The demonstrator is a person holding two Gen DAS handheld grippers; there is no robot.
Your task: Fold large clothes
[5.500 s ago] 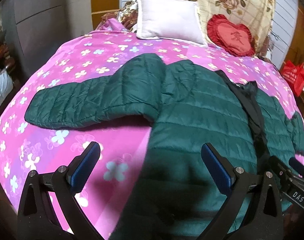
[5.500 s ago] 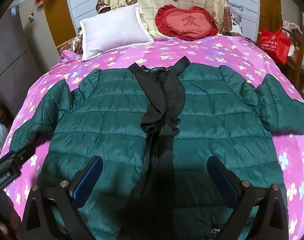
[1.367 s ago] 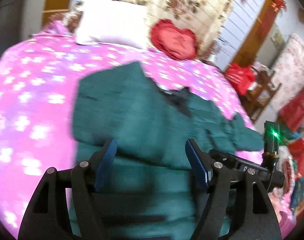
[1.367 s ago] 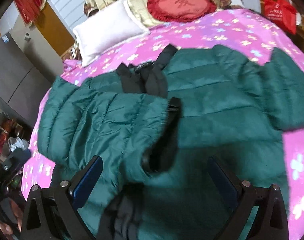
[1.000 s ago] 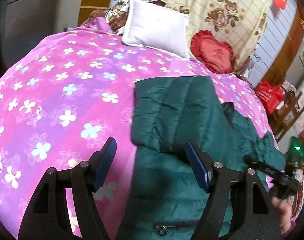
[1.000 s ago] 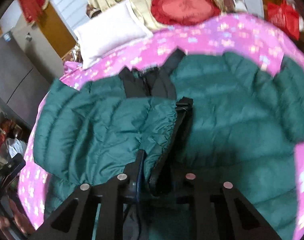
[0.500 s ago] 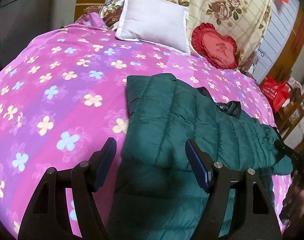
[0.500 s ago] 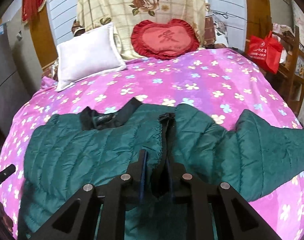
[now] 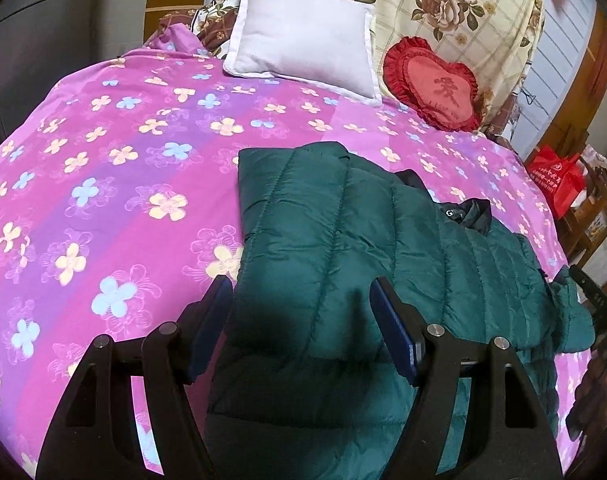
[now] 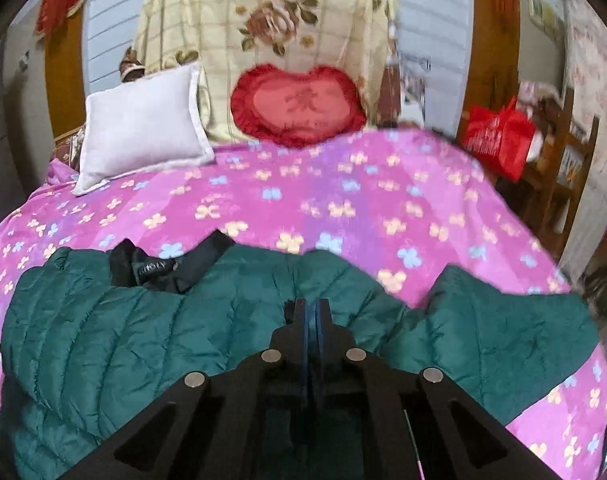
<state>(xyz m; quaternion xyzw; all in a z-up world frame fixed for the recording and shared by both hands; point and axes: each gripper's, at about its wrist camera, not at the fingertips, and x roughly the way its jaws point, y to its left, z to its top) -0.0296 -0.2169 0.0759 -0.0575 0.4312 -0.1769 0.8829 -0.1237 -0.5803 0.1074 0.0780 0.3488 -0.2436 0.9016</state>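
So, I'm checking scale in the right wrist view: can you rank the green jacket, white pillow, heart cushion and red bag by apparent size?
1. Green jacket, though nearest the camera.
2. White pillow and red heart cushion: too alike to rank.
3. Red bag.

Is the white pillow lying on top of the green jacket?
No, the white pillow sits at the head of the bed, with bare pink bedspread between it and the green jacket.

Home bedroom, bed with pink floral bedspread, white pillow, red heart cushion, rose-print blanket behind
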